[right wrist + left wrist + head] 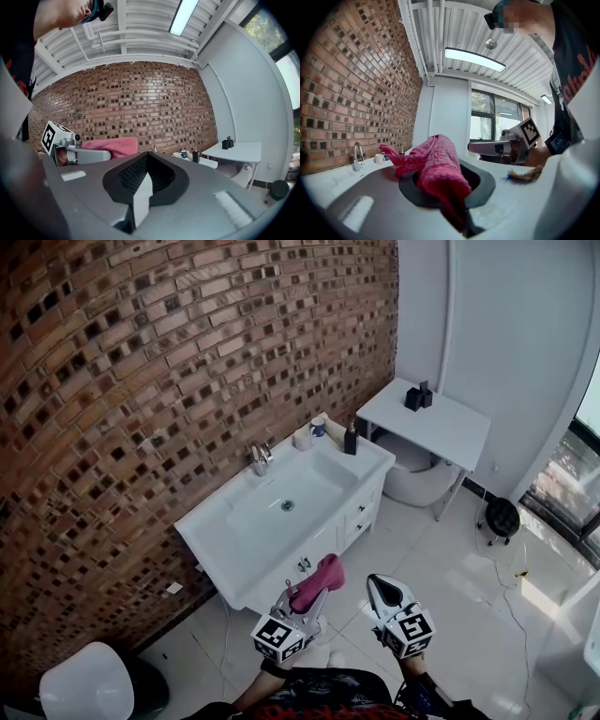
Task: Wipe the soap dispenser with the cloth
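Seen from the head camera, my two grippers are side by side and level at 6 o'clock in the frame, over the white tiled floor [441, 568].

The left gripper [314, 601] has its jaws clamped on a pink terry cloth [320, 580]. In its own view the cloth [436, 164] is bunched up between the jaws and spills out over their dark pads.

The right gripper [382, 589] sits just beside it at 3 o'clock. Its own view shows the jaws [143, 187] pressed together with nothing between them.

Beyond the grippers, at 11 o'clock, a white vanity [217, 559] stands against the brick wall [141, 381]. A chrome faucet [261, 458] rises at the back of its basin [287, 491].

The soap dispenser [351, 440], a small dark pump bottle, stands upright on the vanity's far right corner. It is at 12 o'clock from the grippers and well apart from both. A blue-and-white mug [318, 426] sits near it, closer to the wall.

Farther off, at 1 o'clock, a white side table [459, 437] carries two small dark items [419, 397]. A black stool [502, 517] stands at 2 o'clock.
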`<state>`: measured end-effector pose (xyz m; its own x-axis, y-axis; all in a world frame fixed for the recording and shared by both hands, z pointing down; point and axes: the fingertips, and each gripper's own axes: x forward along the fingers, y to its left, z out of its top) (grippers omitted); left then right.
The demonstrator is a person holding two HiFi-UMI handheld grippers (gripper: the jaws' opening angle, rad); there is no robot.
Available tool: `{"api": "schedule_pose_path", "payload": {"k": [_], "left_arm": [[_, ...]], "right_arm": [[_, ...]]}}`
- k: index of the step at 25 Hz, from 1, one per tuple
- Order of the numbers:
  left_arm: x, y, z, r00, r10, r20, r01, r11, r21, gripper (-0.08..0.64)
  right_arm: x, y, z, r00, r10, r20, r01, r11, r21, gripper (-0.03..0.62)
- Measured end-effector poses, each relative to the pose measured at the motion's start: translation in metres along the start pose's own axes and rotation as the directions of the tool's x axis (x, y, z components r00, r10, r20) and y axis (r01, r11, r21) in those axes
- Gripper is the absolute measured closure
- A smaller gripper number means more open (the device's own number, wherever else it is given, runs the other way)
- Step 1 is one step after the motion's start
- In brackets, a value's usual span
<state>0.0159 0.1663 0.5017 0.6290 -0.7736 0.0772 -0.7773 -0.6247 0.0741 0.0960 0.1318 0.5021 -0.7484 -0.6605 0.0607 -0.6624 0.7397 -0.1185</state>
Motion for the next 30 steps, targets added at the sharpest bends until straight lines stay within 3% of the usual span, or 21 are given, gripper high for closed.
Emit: {"api": "schedule_pose_path", "payload": {"k": [5,14,23,30], "left_arm": [[0.015,0.034,-0.004,1.0,0.003,-0.001,-0.003,1.0,-0.019,0.509],[0.067,0.093,0.008,0.997,-0.072,0.016,0.072,0.997,0.001,0.509],[0.093,0.16,0.016,0.996,-0.09,0.028,0.09,0.996,-0.014,0.509],[0.105,0.21,0.02,0.992,-0.114,0.05,0.116,0.993,-0.035,0.509]], "right_arm": [[0.032,-0.007,-0.002,1.0,0.016,-0.013,-0.017,1.0,-0.005,0.597],[0.093,-0.044,0.006,1.0,-0.013,-0.02,0.012,1.0,-0.006,0.597],[0.158,-0.068,0.01,0.998,-0.026,-0.057,0.027,0.999,0.018,0.597],[0.205,-0.075,0.027,1.0,-0.015,-0.005,0.015,1.0,0.026,0.597]]}}
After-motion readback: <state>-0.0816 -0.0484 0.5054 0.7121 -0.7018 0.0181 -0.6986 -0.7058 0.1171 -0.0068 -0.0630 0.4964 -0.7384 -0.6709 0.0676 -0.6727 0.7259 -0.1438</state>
